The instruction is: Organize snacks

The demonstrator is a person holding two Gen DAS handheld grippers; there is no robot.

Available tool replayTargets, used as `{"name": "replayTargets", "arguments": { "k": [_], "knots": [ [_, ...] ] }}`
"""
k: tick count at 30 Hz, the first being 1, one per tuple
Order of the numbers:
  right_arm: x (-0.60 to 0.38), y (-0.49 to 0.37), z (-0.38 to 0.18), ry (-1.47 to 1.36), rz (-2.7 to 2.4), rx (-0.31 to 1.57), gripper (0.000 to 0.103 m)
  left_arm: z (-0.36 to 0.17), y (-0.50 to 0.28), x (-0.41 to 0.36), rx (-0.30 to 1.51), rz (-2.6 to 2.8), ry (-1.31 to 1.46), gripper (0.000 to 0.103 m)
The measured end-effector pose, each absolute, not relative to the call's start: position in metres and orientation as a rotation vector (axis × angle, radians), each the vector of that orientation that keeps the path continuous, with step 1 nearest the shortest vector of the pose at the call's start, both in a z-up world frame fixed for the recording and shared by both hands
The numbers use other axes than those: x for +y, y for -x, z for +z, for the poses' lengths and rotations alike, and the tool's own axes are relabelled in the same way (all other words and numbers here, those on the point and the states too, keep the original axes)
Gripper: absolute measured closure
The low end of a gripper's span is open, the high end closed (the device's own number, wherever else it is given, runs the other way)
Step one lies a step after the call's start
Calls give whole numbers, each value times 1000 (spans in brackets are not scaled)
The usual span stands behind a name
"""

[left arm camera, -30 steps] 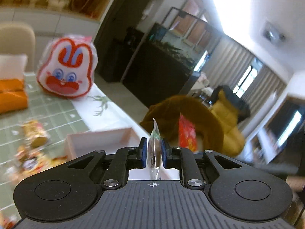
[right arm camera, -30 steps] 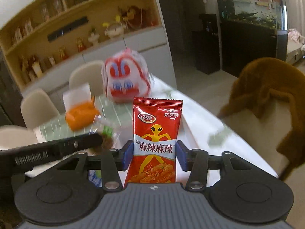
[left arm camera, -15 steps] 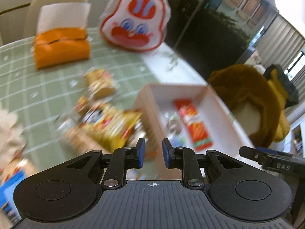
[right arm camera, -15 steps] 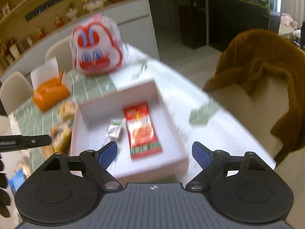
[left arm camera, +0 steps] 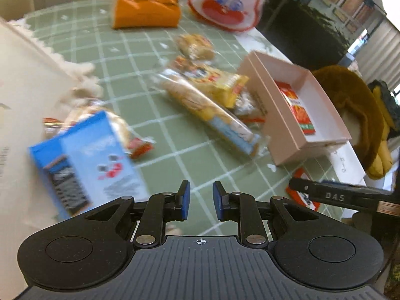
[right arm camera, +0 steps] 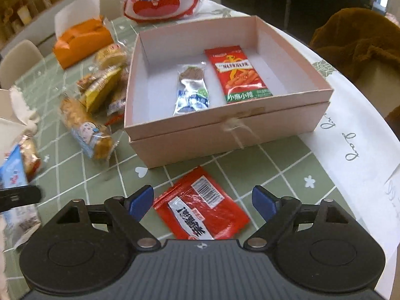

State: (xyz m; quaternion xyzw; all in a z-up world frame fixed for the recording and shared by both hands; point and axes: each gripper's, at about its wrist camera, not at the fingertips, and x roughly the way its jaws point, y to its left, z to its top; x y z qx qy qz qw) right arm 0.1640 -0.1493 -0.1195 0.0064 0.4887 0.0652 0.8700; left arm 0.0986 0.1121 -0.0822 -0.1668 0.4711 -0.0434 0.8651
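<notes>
Left wrist view: left tongs (left arm camera: pixel 201 200) are standing slightly parted, gripping nothing, over the green-checked worktop (left arm camera: pixel 140 50). Pink box (left arm camera: pixel 295 115) is sitting right of a blurred snack pile (left arm camera: pixel 207 92); a red packet (left arm camera: pixel 298 111) is lying inside it.

Right wrist view: right tongs (right arm camera: pixel 202 203) are standing wide apart, empty, above a red barcode packet (right arm camera: pixel 202 212) lying in front of the box (right arm camera: pixel 225 130). Inside the box, a clear wrapped snack (right arm camera: pixel 191 87) is lying left of the red packet (right arm camera: pixel 237 72), which reads "麻辣麻辣".
</notes>
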Motion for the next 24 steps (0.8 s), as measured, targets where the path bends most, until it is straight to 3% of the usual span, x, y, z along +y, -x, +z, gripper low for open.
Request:
{"name": "replayTargets", "arguments": {
  "k": [14,24],
  "knots": [
    [-26,-157,-96,59,407,1011,16,-69,-56,197,896,132,406,80],
    [67,-103,-105,140,636,1033,16,-66,-51,230,879,202,434,80]
  ]
}}
